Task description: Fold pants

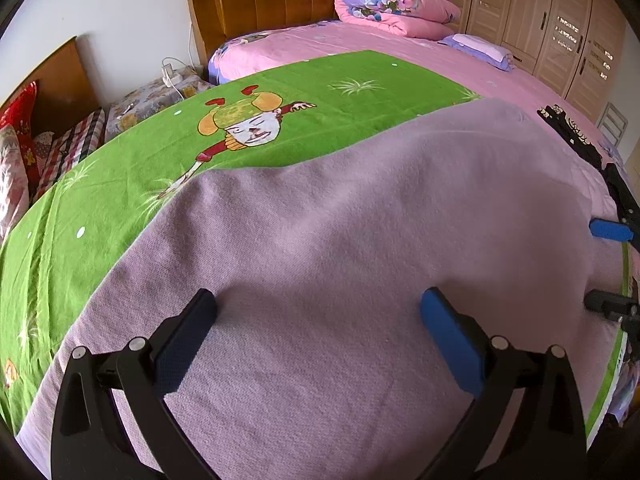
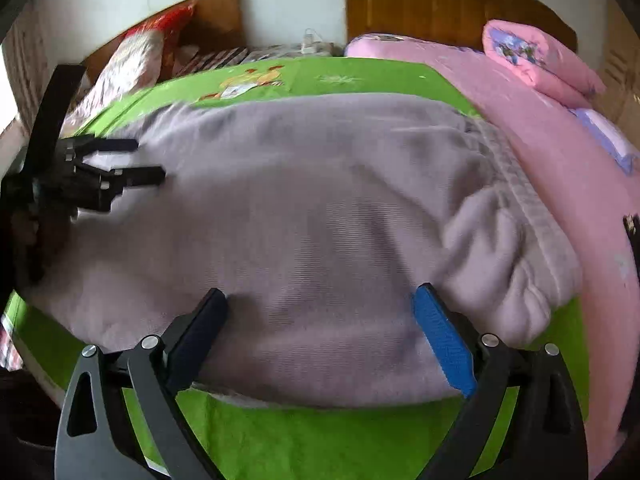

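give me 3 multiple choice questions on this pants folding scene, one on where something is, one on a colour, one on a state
1. Where do the pants lie?
A. on the green sheet
B. on the floor
C. inside the wardrobe

2. What colour is the folded quilt at the head of the bed?
A. blue
B. pink
C. yellow

3. How do the jaws of the right gripper stand?
A. shut on the waistband
B. shut on nothing
C. open over the pants

Answers:
1. A, the green sheet shows around the lilac cloth on its near and far sides.
2. B, the quilt is pink with a flower print, lying by the headboard.
3. C, the two pads stand wide apart, with the cloth lying flat below them and nothing pinched.
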